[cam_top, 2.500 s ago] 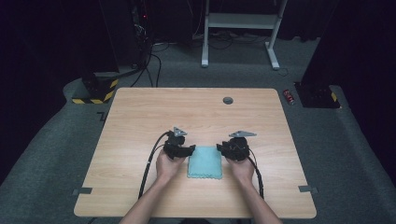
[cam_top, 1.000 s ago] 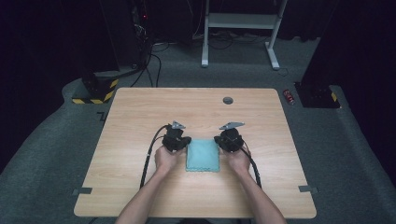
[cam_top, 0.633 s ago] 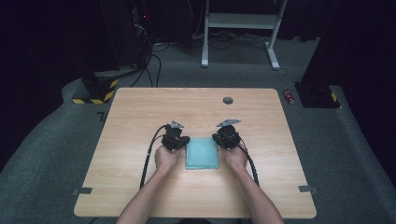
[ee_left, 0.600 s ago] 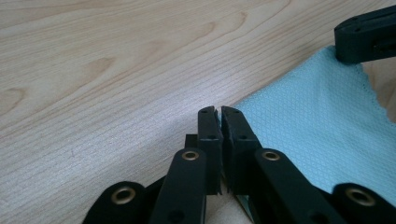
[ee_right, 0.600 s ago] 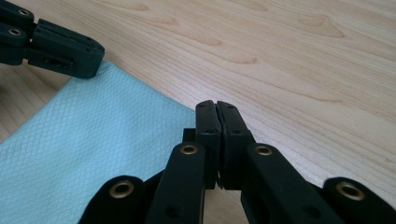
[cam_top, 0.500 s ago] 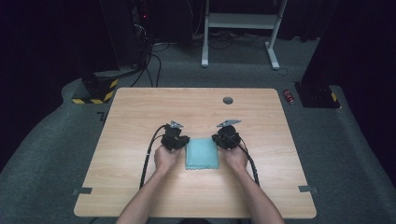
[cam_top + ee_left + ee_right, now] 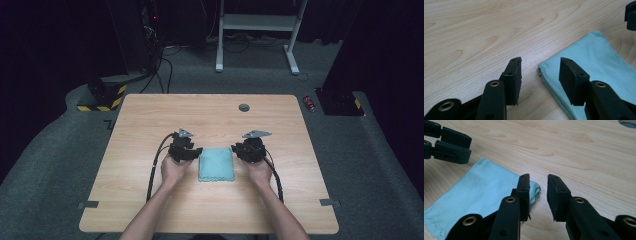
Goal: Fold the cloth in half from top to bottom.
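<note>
Lying flat mid-table, folded teal cloth: light, soft, limp; take by far corners; left gripper jaws wide, right gripper narrow, both empty.

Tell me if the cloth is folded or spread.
Folded: the cloth shows stacked layers along its near edge in the left gripper view.

Bare table lay open beyond and around both hands, the folded cloth lying flat between the left gripper and right gripper, a small grommet far off.
</note>
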`<state>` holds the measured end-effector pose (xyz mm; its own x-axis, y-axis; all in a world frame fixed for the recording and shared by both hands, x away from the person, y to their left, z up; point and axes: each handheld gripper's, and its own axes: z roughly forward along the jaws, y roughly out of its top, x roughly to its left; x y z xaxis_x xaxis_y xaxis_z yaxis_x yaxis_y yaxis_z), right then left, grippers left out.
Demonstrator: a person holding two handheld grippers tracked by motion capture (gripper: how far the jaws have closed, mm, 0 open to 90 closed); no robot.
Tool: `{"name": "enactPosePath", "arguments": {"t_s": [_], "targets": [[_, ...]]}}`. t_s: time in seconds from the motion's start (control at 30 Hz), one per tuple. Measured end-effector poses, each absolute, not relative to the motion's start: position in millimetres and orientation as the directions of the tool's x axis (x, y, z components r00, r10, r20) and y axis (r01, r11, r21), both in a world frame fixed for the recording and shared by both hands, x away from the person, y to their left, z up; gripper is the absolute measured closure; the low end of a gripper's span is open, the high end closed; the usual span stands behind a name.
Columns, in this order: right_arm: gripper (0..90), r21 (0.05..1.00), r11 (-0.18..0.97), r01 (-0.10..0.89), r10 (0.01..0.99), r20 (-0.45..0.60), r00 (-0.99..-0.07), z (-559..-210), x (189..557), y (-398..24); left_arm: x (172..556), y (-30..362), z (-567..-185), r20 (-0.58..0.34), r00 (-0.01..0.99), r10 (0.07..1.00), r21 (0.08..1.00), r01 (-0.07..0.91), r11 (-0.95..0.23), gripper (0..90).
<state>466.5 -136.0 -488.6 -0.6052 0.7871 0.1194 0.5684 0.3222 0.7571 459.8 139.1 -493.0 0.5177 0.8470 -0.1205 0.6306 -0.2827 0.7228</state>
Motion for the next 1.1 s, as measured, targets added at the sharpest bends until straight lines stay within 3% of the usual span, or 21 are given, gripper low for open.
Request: {"name": "enactPosePath", "arguments": {"t_s": [0.93,1.1], "targets": [[67.9,0.814,0.251,0.525,0.780,0.151,-0.607,-476,430,-172,415,166,-477,-0.095,0.528,0.844,0.788,0.558,-0.261,46.8],[67.5,0.817,0.244,0.523,0.781,0.154,-0.605,-475,424,-177,409,172,-478,-0.129,0.521,0.844,0.797,0.561,-0.225,45.6]]}}
